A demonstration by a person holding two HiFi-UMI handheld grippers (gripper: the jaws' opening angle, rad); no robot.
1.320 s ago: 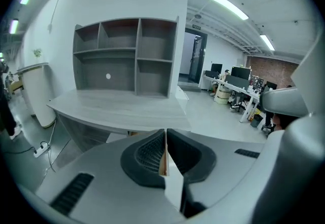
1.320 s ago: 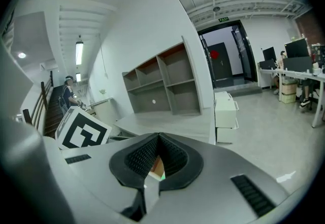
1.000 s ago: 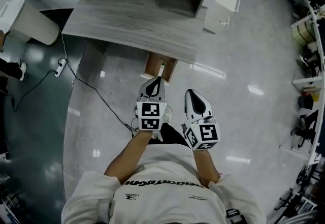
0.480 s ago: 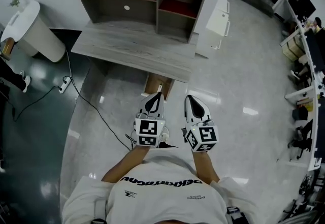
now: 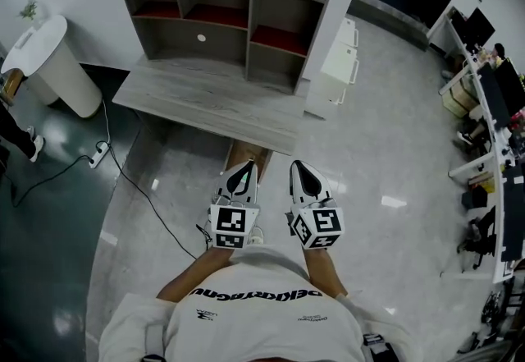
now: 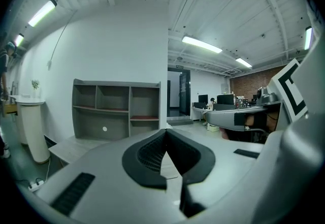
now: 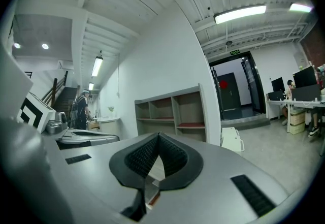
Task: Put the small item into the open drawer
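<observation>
The head view shows the drawer (image 5: 246, 152) jutting from under the surface (image 5: 205, 102), just ahead of the left gripper (image 5: 244, 167) and right gripper (image 5: 299, 168). The gripper views show both pairs of fingers (image 6: 147, 154) closed and empty. I cannot make out the small item.

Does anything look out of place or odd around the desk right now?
Nothing spilled or damaged. A brown drawer juts from under the desk, and a black cable trails loose across the floor from a power strip.
</observation>
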